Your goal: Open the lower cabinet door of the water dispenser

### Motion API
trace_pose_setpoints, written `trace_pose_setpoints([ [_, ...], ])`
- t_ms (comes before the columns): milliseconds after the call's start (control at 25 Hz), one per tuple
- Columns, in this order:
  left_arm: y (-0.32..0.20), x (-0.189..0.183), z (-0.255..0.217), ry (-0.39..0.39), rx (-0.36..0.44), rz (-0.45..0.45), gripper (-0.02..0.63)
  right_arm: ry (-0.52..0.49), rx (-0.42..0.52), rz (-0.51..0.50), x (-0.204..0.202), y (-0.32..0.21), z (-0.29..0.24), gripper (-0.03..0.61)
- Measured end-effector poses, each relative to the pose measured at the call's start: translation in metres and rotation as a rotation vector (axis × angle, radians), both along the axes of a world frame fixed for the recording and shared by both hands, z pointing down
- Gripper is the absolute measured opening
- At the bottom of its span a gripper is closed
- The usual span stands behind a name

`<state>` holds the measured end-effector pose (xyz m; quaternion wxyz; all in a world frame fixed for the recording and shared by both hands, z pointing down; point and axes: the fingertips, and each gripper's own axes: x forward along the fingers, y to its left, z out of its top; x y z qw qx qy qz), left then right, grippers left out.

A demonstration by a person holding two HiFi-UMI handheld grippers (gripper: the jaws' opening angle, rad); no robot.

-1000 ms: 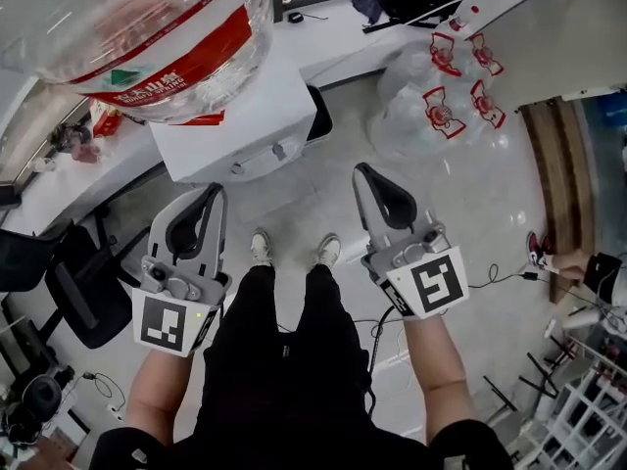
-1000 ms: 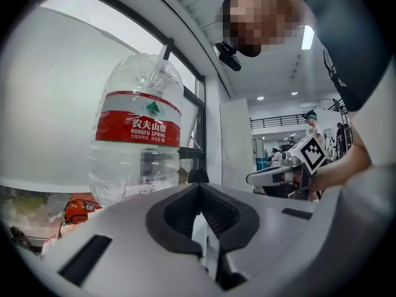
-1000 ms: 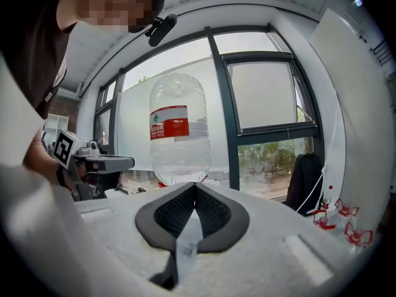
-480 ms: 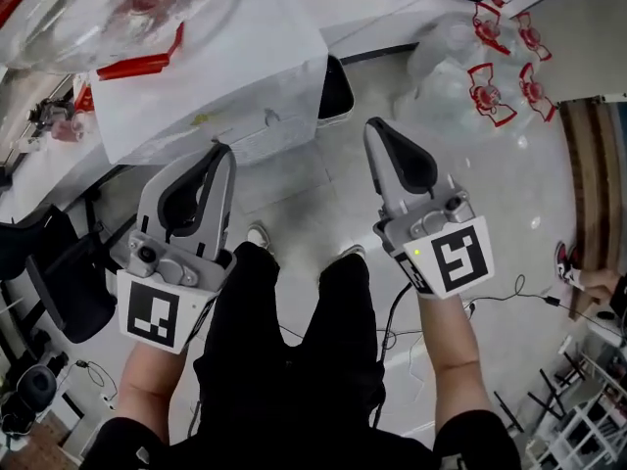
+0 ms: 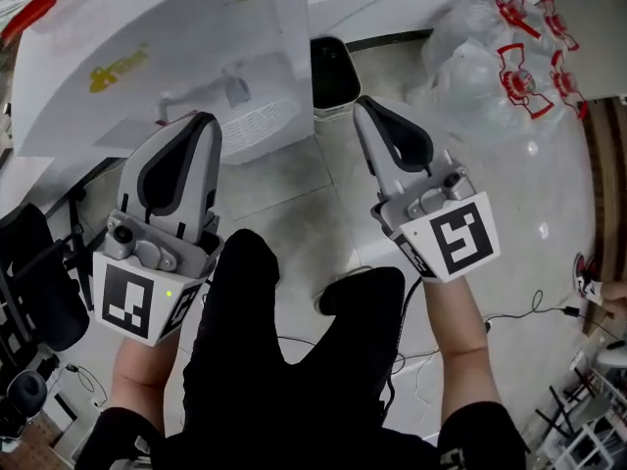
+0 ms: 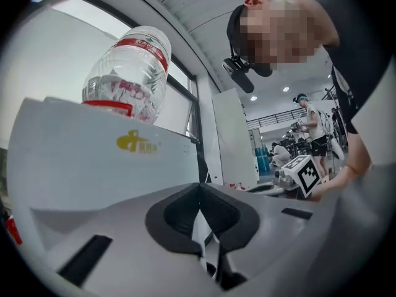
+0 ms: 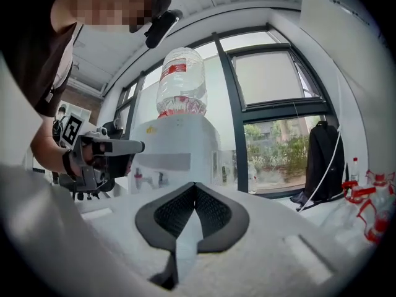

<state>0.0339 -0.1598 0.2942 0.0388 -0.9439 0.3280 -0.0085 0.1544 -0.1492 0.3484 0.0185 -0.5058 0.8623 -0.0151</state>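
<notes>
The white water dispenser (image 5: 176, 57) with a yellow logo stands ahead at the upper left, its taps (image 5: 233, 90) facing me. A clear bottle (image 6: 127, 73) sits on top. My left gripper (image 5: 196, 120) is shut and empty, its tip just in front of the dispenser's front below the taps. My right gripper (image 5: 367, 111) is also shut and empty, to the right of the dispenser over the floor. In the right gripper view the dispenser (image 7: 179, 138) shows ahead, and its lower cabinet door is hidden behind the jaws.
A black bin (image 5: 333, 67) stands just right of the dispenser. Empty water bottles with red handles (image 5: 500, 57) lie at the upper right. A black chair (image 5: 39, 282) is at the left, and cables (image 5: 529, 306) run over the floor at the right.
Both grippers have sunk and the head view has dropped with them. The bottle has left the top of that view. The dispenser's front now fills the upper left.
</notes>
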Motion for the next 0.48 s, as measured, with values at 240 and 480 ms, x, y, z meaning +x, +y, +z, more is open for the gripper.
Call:
trace_pose_setpoints([
  [240,-0.004,0.009,0.066,-0.012,0.015,-0.016,0.008,0.038,0.008,-0.041,0.002,-0.005,0.073,0.005],
  [480,-0.01,0.0,0.133,-0.044,0.0,-0.014,0.009,0.05,0.02,-0.097,-0.011,-0.017,0.14,0.005],
])
